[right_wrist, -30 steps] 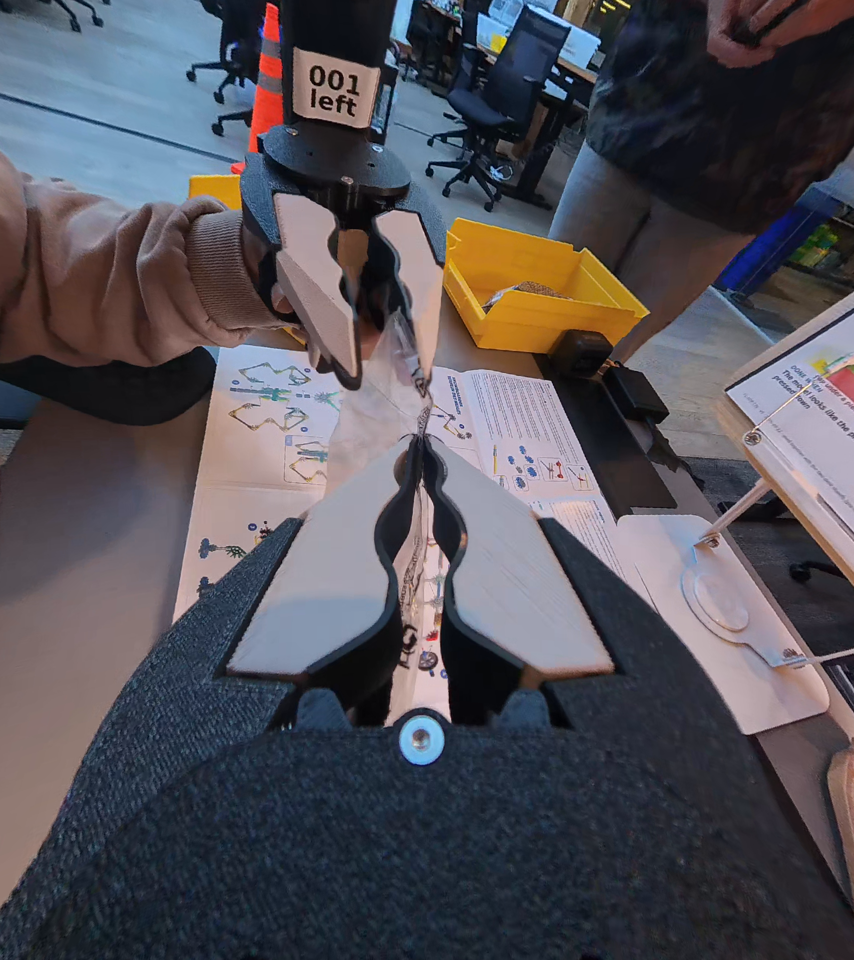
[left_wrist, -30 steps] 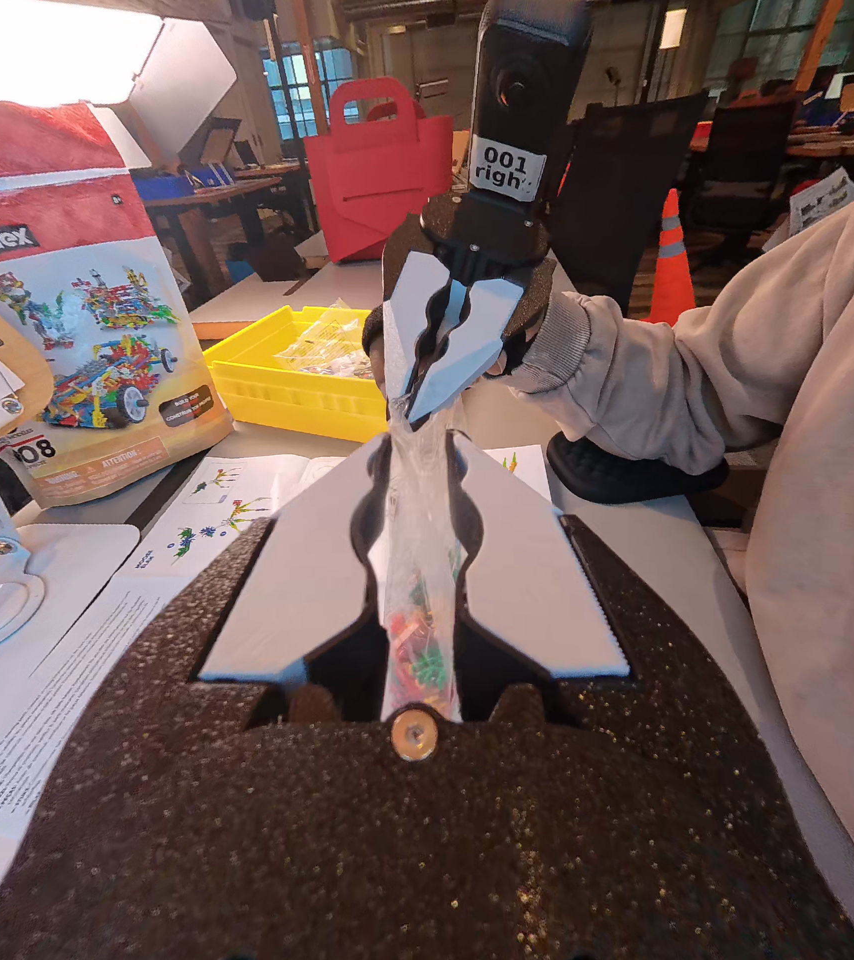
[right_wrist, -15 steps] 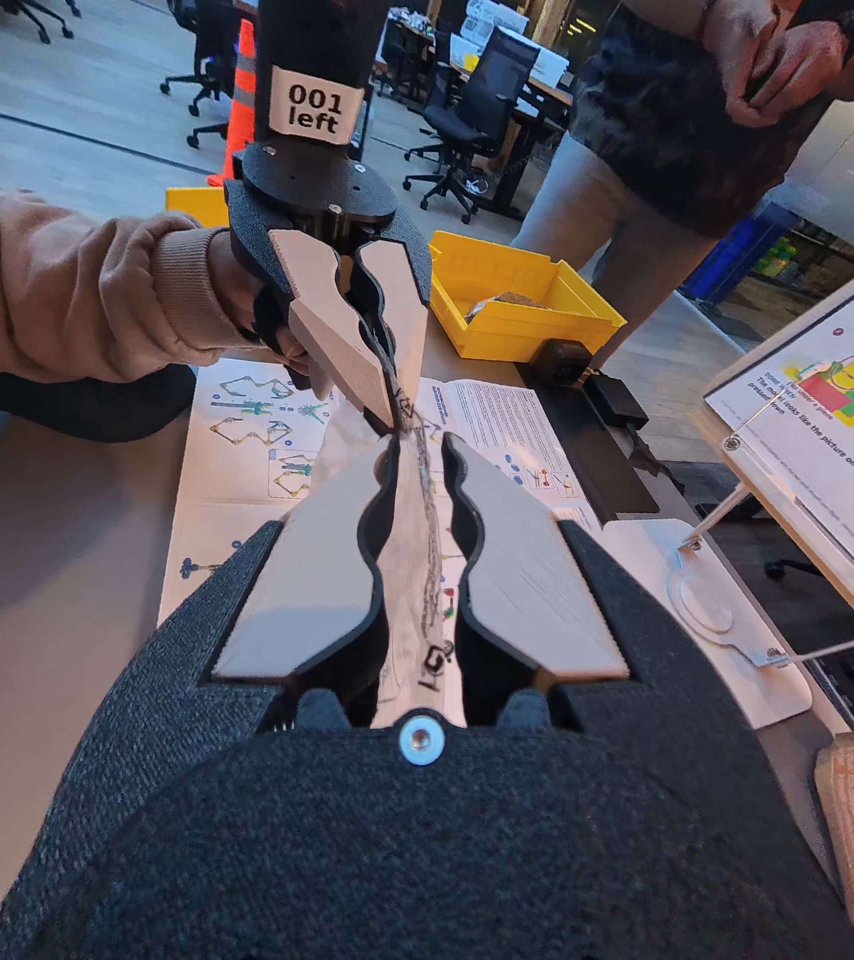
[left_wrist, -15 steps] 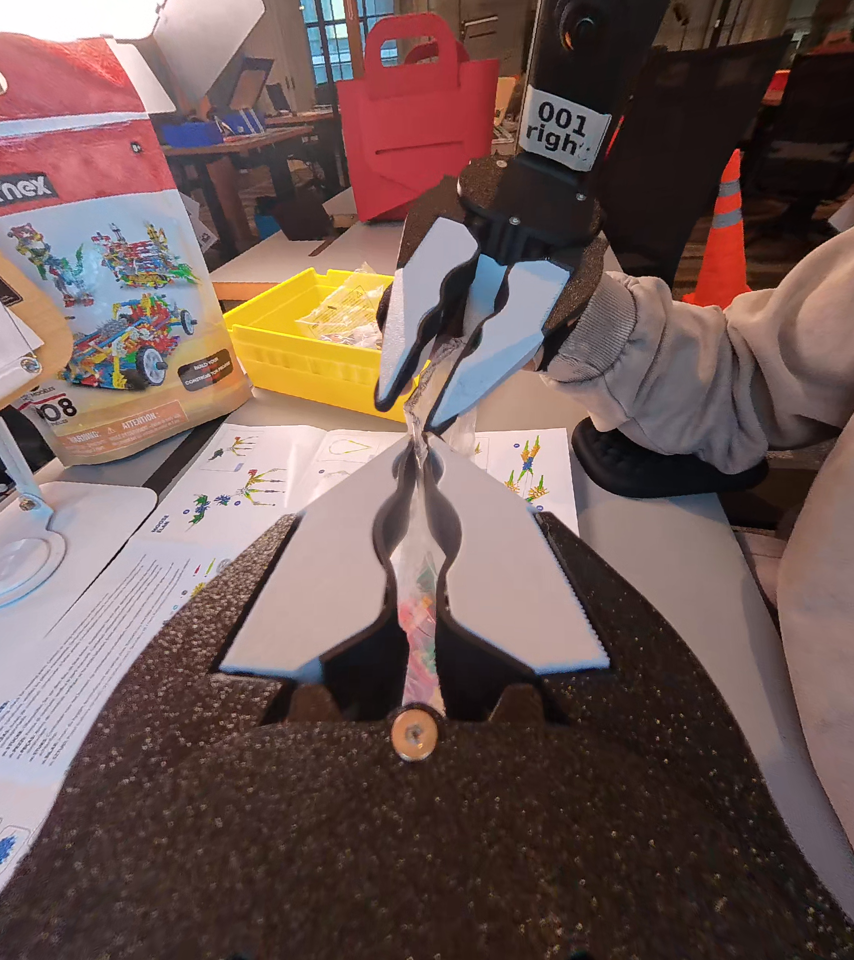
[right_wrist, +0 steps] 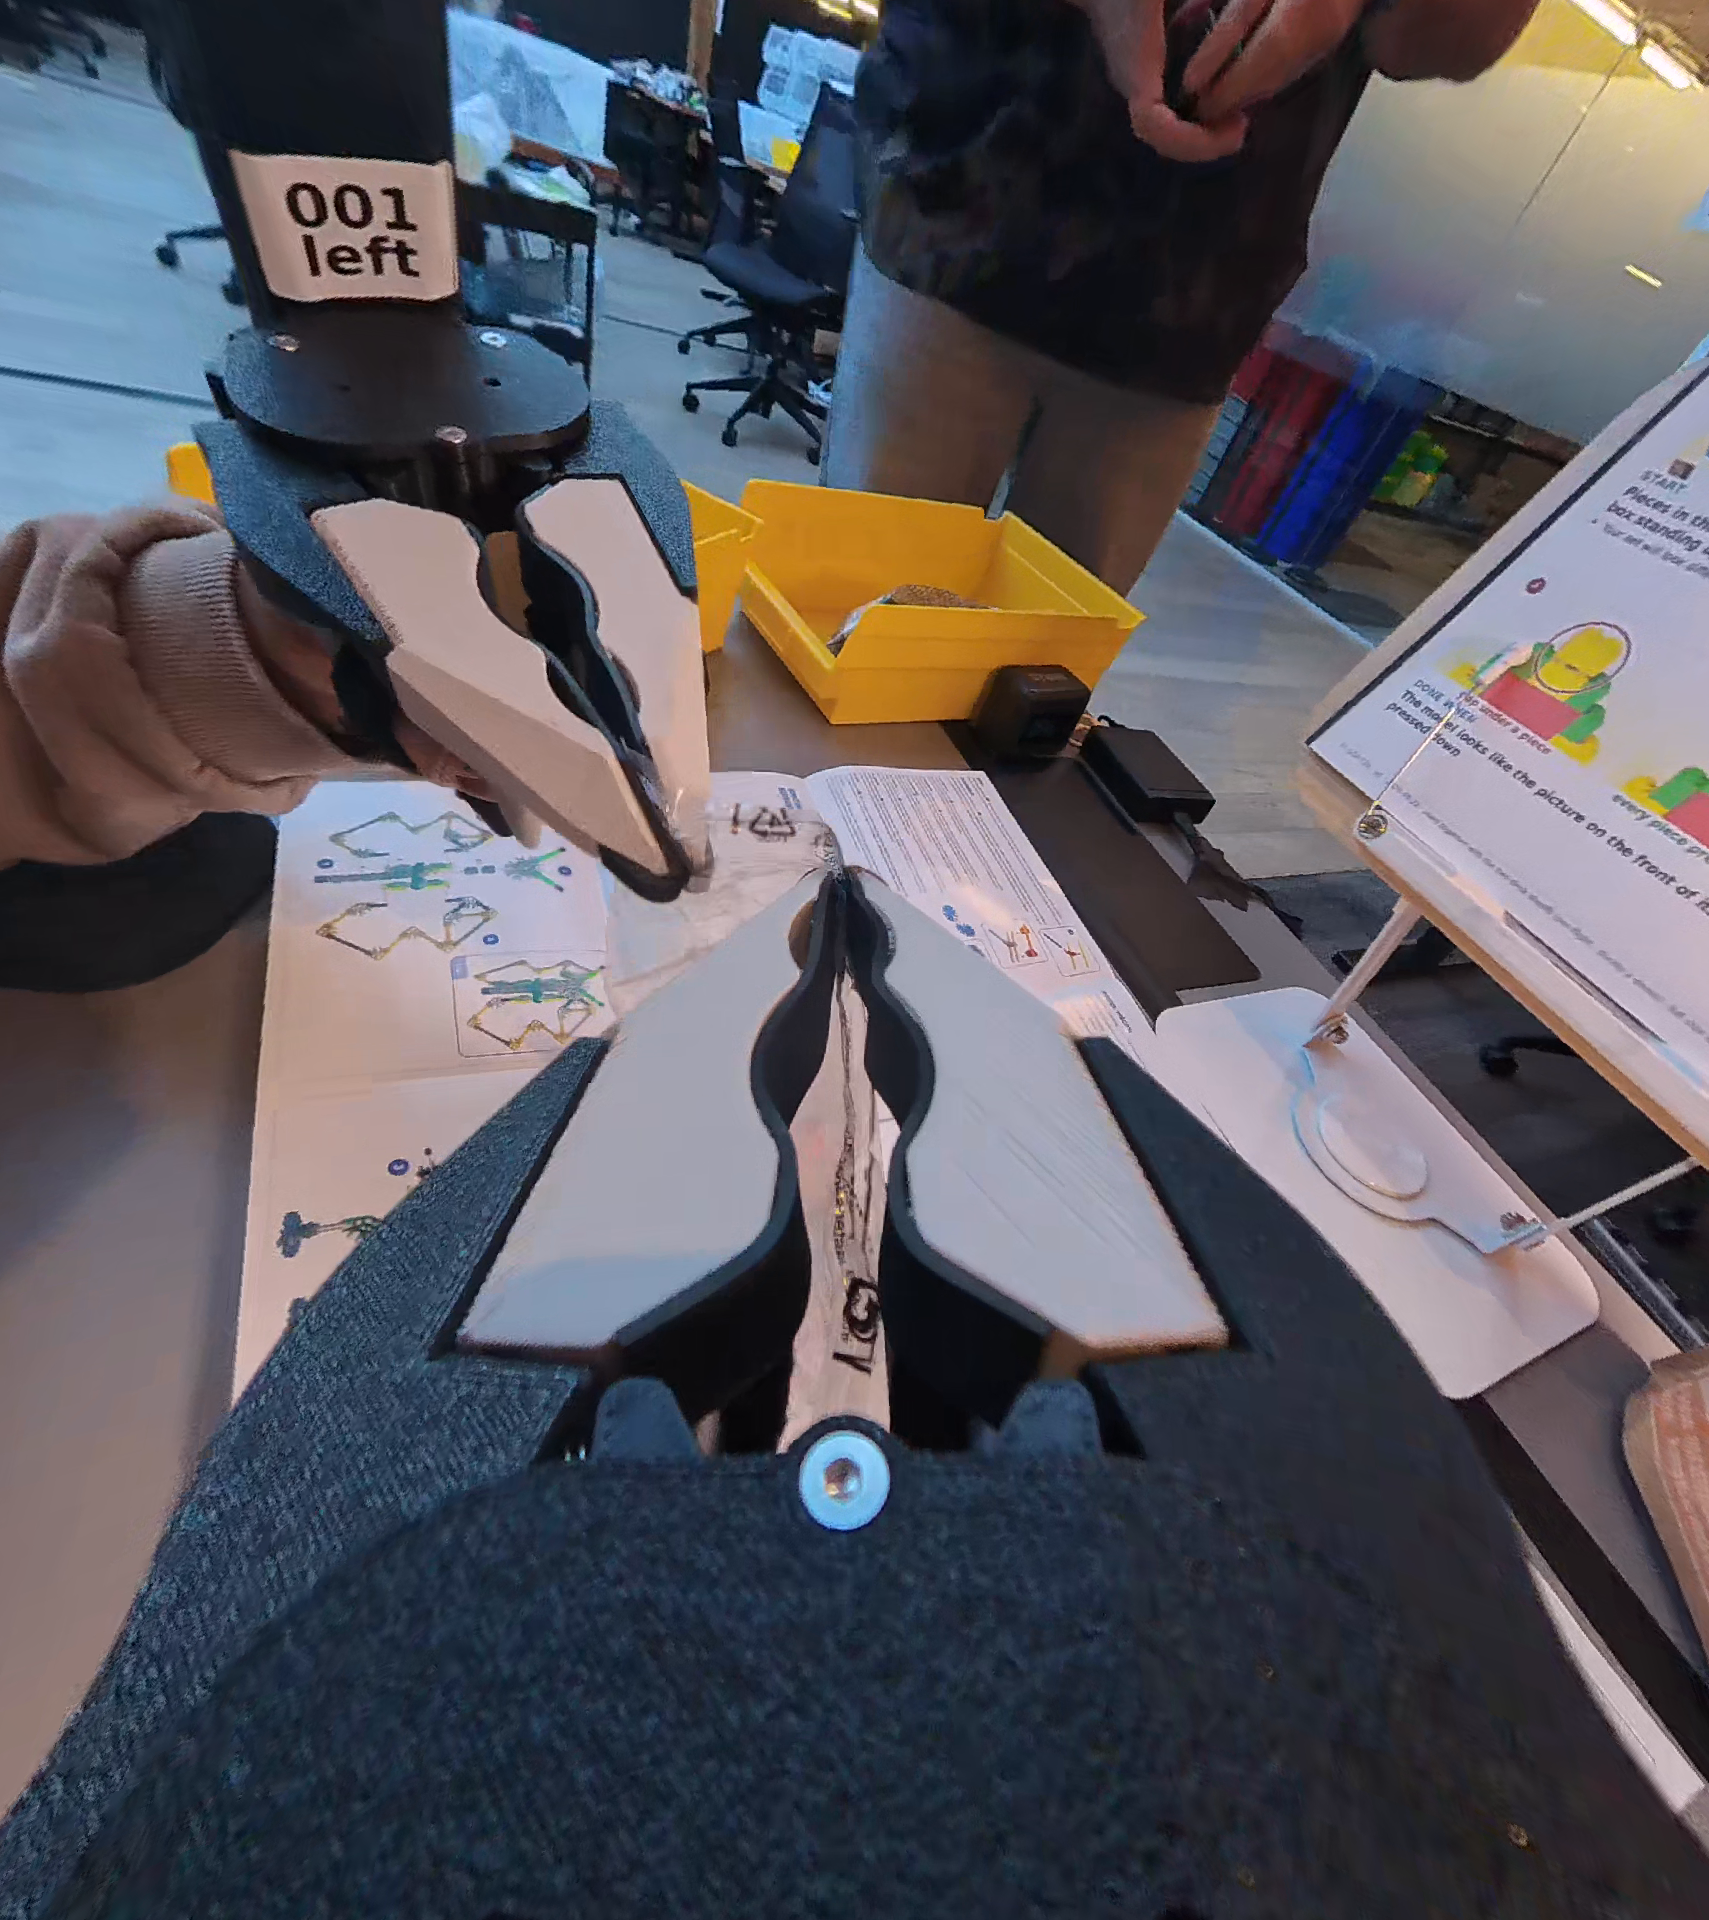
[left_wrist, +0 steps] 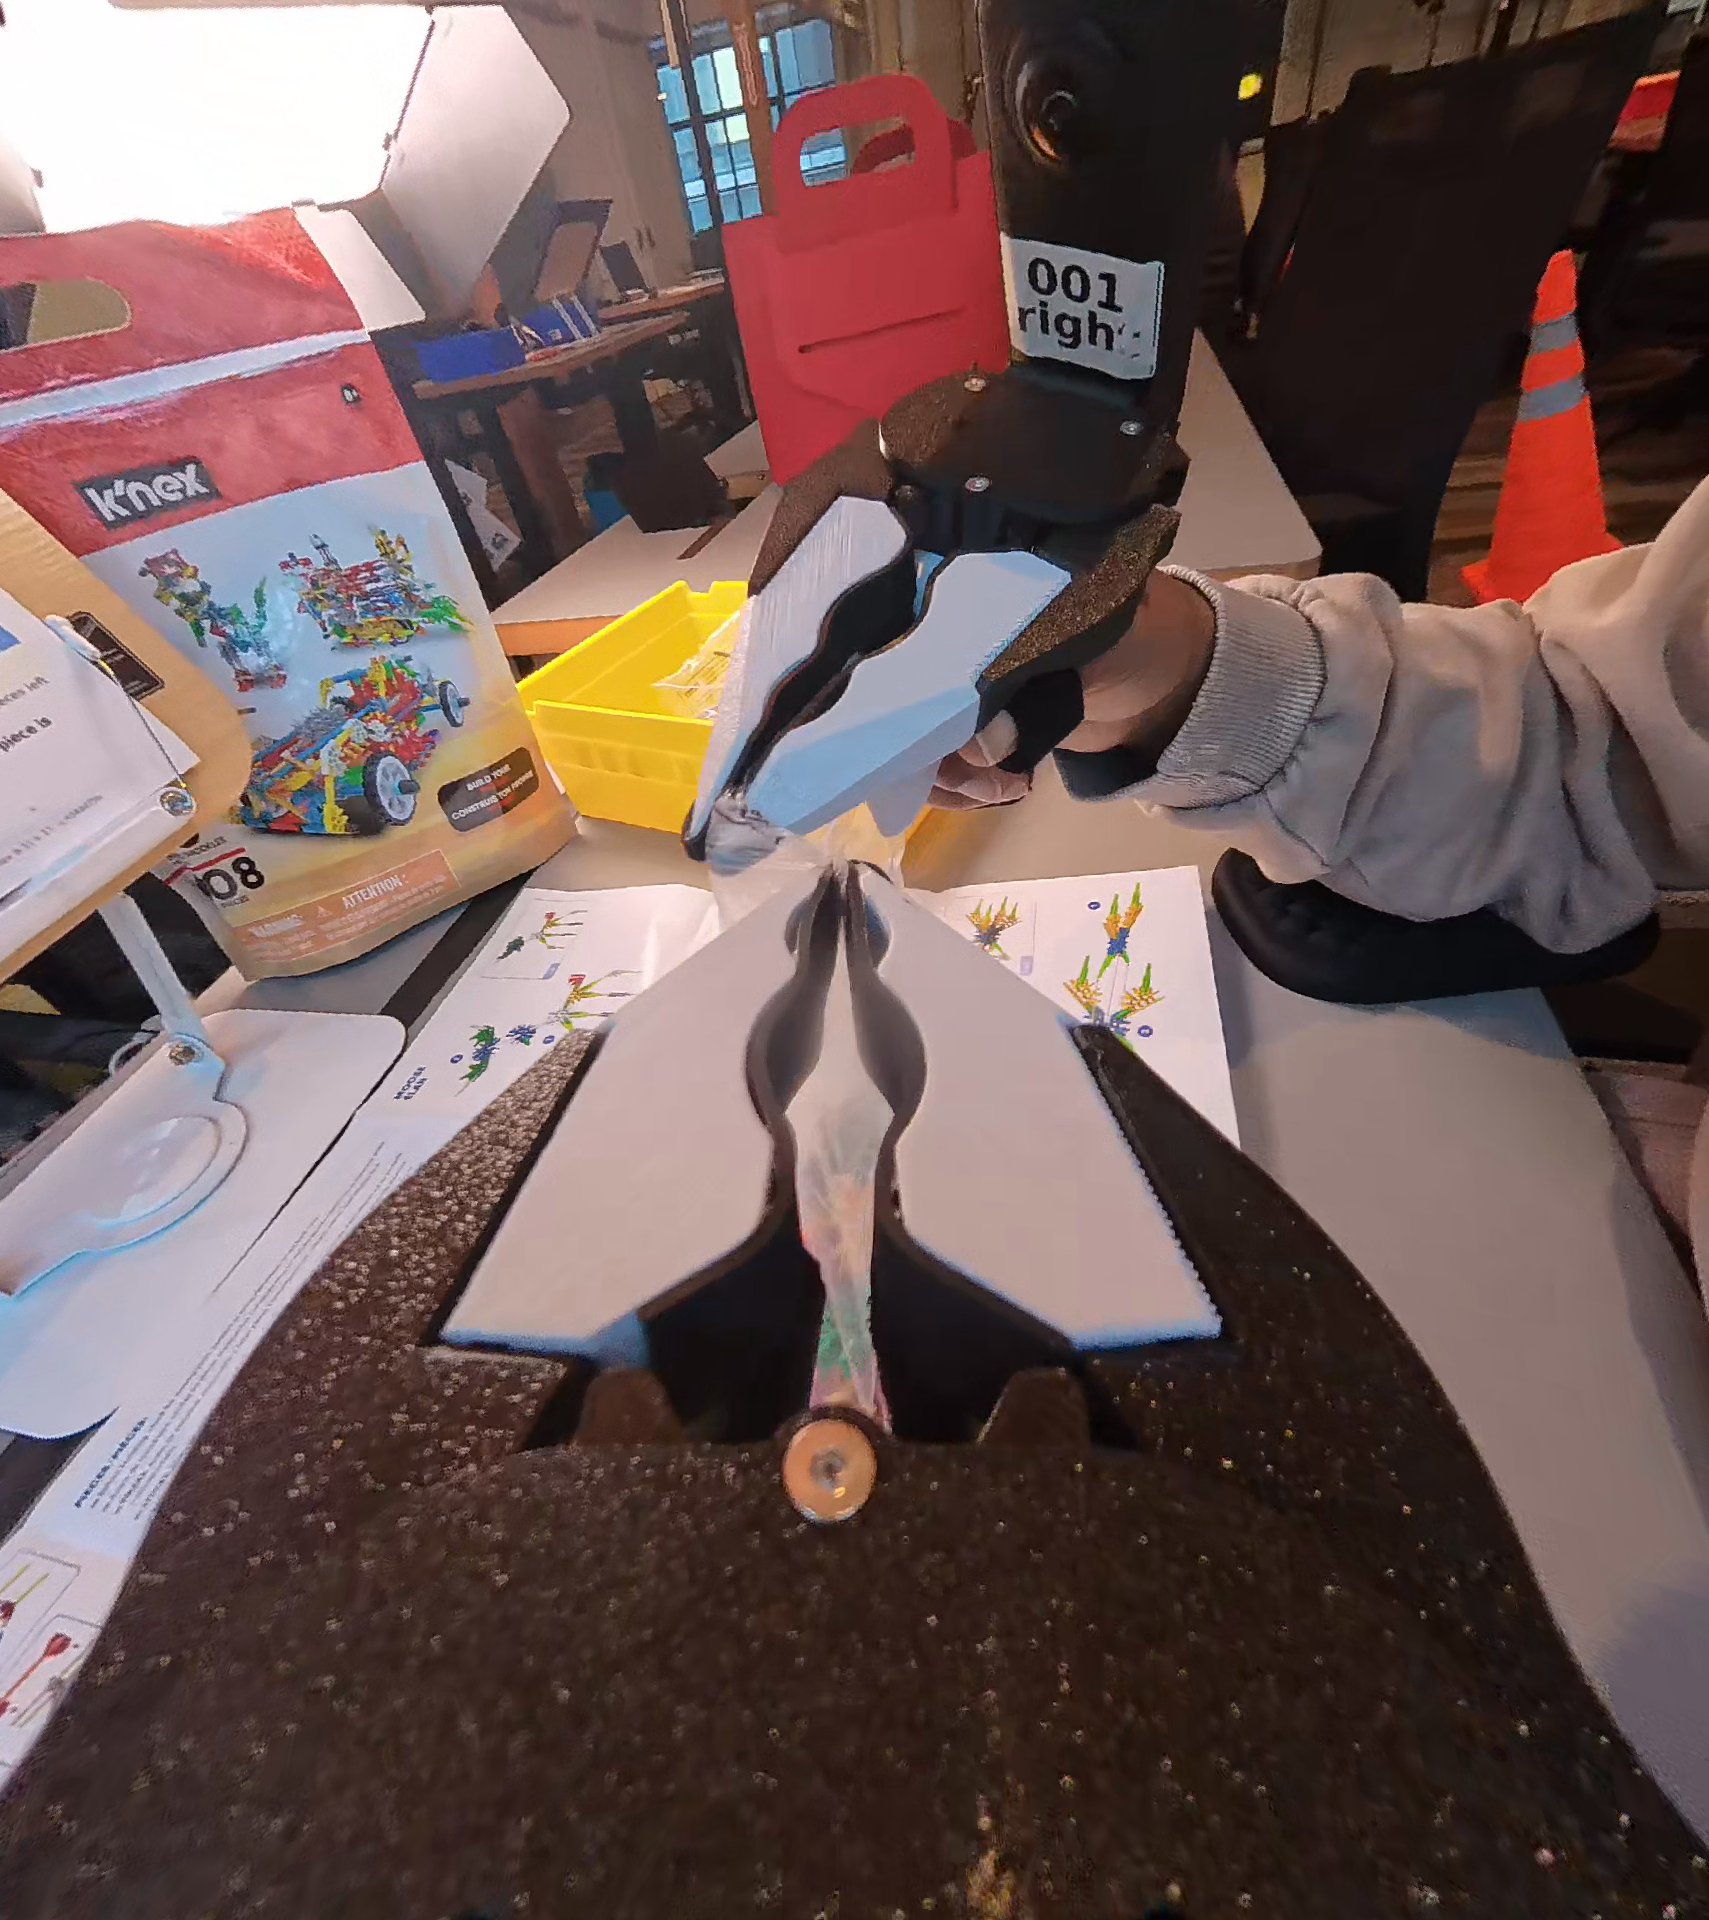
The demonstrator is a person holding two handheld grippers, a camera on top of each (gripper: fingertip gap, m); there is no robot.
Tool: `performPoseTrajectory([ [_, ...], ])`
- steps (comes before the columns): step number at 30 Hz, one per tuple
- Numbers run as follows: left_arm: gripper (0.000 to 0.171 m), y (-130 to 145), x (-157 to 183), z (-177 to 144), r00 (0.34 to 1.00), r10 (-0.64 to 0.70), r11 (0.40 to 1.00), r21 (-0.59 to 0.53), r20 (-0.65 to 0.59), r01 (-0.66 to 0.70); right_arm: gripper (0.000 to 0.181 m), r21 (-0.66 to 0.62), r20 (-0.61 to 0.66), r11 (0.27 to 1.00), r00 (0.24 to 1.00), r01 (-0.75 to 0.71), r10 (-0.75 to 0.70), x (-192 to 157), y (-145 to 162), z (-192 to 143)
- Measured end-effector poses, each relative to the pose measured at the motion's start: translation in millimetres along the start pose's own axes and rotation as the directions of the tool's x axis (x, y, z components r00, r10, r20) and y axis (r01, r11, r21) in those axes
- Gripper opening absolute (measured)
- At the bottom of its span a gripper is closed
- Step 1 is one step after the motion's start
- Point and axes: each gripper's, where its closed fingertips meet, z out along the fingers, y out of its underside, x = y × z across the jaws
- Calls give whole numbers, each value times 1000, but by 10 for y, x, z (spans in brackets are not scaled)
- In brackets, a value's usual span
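Observation:
A clear plastic bag (left_wrist: 834, 1226) of small colourful toy pieces is held between both grippers above the table. My left gripper (left_wrist: 842, 883) is shut on it, and the bag runs back between its fingers. My right gripper (left_wrist: 725, 831) comes in from above, tilted, and is shut on the bag's top just beyond the left tips. In the right wrist view my right gripper (right_wrist: 834, 883) is shut on the bag (right_wrist: 845, 1195), which bears black print. My left gripper (right_wrist: 678, 868) pinches the same bag close by on the left.
An open instruction sheet (left_wrist: 559, 977) lies under the grippers. A toy set box (left_wrist: 258, 623) and a yellow tray (left_wrist: 621, 727) stand behind. A tilted card on a white stand (right_wrist: 1608, 779), a yellow bin (right_wrist: 933, 644), a black device (right_wrist: 1037, 707) and a standing person (right_wrist: 1037, 260) are nearby. Only a small space, under 4 cm, lies between the two pairs of fingers.
My left gripper, slightly apart a second ago, has shut on the bag. My right gripper opened a little half a second ago and has shut again. Both tips now meet lower, side by side.

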Motion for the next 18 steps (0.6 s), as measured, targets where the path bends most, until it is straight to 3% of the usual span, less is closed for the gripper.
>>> performPoseTrajectory([
  [10, 0, 67, 180, 54, 995, 74, 997, -33, -68, -76, 0, -19, -58, 999, 998, -36, 35, -22, 92, 147],
  [17, 0, -143, 39, -186, 998, 13, 999, 34, -69, -11, 1, -5, 37, 1000, 999, -9, 10, -46, 50, 16],
  [18, 0, -166, 2, -219, 998, -5, 999, 48, -65, 8, 9, 9, 76, 1000, 997, -2, 2, -83, 16, -33],
])
